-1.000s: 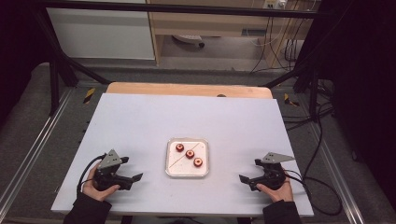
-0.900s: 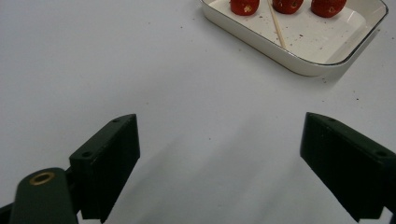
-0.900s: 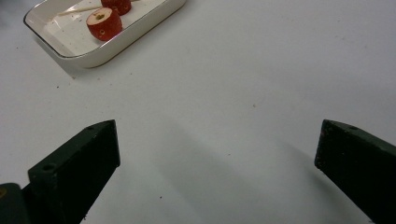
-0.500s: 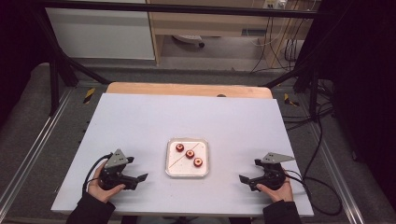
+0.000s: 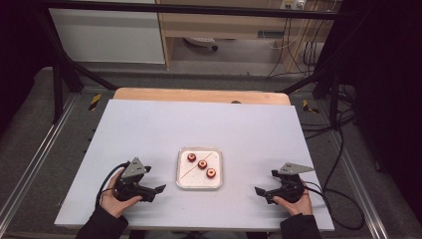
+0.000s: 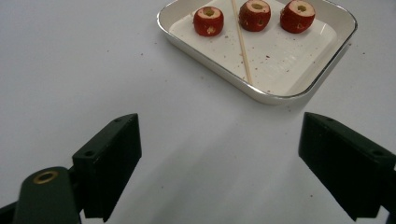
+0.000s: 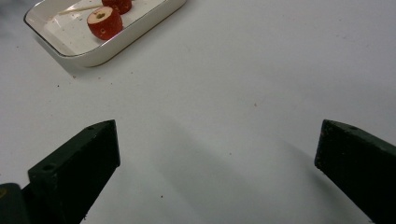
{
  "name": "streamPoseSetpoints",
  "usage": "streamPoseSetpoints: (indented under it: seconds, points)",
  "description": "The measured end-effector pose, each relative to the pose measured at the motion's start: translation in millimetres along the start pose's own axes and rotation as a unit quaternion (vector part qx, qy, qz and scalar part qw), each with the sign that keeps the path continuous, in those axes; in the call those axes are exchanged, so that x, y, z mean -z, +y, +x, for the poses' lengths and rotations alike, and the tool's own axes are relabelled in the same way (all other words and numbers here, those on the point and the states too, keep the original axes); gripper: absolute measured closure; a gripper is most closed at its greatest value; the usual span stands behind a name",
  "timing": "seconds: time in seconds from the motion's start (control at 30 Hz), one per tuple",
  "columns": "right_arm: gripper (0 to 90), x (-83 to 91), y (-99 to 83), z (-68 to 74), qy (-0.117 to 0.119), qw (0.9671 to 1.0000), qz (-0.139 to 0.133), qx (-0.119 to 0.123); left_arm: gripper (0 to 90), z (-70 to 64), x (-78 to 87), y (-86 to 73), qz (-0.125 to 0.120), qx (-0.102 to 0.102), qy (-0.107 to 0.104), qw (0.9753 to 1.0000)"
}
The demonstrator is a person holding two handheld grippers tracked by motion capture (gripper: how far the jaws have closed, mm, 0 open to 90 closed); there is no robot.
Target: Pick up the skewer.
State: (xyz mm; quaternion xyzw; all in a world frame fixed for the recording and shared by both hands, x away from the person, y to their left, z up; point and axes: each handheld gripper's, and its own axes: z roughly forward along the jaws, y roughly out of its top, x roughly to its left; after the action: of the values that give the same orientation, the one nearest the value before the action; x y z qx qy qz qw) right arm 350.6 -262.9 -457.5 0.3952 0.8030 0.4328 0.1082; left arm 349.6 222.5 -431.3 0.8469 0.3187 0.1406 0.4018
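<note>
A white square tray (image 5: pixel 217 183) sits at the table's front middle. It holds three cored red fruits (image 5: pixel 202 164) in a diagonal row and a thin wooden skewer (image 5: pixel 191 170). My left gripper (image 5: pixel 155 192) rests left of the tray, open and holding nothing, jaws pointing at it. The left gripper view has the tray (image 6: pixel 261 95), the fruits (image 6: pixel 255 14) and the skewer (image 6: pixel 241 39) ahead of its wide-apart jaws (image 6: pixel 229 163). My right gripper (image 5: pixel 264 183) sits right of the tray, open and holding nothing. Its own view (image 7: pixel 217 163) catches the tray's corner (image 7: pixel 116 46) and one fruit (image 7: pixel 105 22).
The white table top (image 5: pixel 199 124) stretches back to a wooden strip (image 5: pixel 199 95) at its far edge. A black frame and cables (image 5: pixel 343 144) flank the table on the right. Small crumbs dot the table near the tray.
My left gripper has slid a little to the right, closer to the tray. The right gripper and the tray's contents have stayed put.
</note>
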Motion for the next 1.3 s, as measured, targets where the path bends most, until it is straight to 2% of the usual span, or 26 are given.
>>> streamPoseSetpoints:
  seconds: [0.27, 0.57, 0.83, 1.0, 1.03, 1.07, 1.17, 1.2, 1.3]
  points:
    - [0.6, -0.1, 0.1, -0.3, 0.001, 1.0, 0.0, 0.002, 14.1, -7.6, -10.5, 16.5, 0.002, -0.009, -0.006, 0.9999]
    - [0.7, 0.5, 0.3, -0.1, 0.003, 1.0, 0.0, 0.001, 15.6, -18.1, -28.1, 37.8, 0.019, -0.02, -0.009, 0.9996]
    - [0.8, 0.4, 0.3, 0.0, 0.004, 1.0, 0.0, 0.002, 22.0, -25.7, -48.7, 53.5, 0.034, -0.021, -0.007, 0.9992]
    - [0.8, 0.0, 0.1, 0.5, 0.006, 1.0, 0.001, 0.0, 30.3, -28.4, -63.5, 61.8, 0.051, -0.019, 0.001, 0.9985]
    - [0.8, -0.1, 0.2, 0.2, 0.005, 1.0, 0.001, 0.001, 35.8, -28.4, -66.0, 62.8, 0.053, -0.018, 0.003, 0.9984]
    - [0.8, -0.1, 0.2, 0.2, 0.005, 1.0, 0.001, 0.001, 35.8, -28.4, -68.0, 63.4, 0.054, -0.016, 0.003, 0.9984]
    - [0.8, -0.2, 0.1, 0.4, 0.006, 1.0, 0.003, 0.0, 46.1, -28.3, -74.6, 64.7, 0.059, -0.013, 0.005, 0.9981]
    - [0.8, 0.0, 0.2, 0.5, 0.007, 1.0, 0.002, -0.001, 53.3, -28.3, -75.9, 64.5, 0.061, -0.014, 0.005, 0.998]
    - [0.8, 0.1, 0.2, 0.1, 0.005, 1.0, 0.001, 0.002, 57.8, -29.0, -79.6, 63.1, 0.071, -0.019, 0.004, 0.9973]
